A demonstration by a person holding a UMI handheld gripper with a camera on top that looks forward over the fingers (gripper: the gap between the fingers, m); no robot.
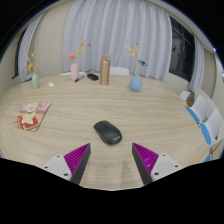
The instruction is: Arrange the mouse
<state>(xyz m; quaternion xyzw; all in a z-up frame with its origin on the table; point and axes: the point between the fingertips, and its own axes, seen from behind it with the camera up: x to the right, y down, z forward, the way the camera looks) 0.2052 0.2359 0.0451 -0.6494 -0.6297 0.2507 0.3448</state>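
A black computer mouse (pixel 108 132) lies on the light wooden table (pixel 150 112), just ahead of my fingers and roughly centred between them. My gripper (pixel 112 158) is open and empty, with the purple pads (pixel 76 157) spread wide to either side. The mouse is apart from both fingers.
Along the table's far edge stand vases with flowers (pixel 74 70), (pixel 136 80), a vase (pixel 35 77), a brown bottle (pixel 104 69) and a small item (pixel 91 76). A book or packet (pixel 32 117) lies at the left. White chairs (pixel 203 120) stand at the right. Curtains hang behind.
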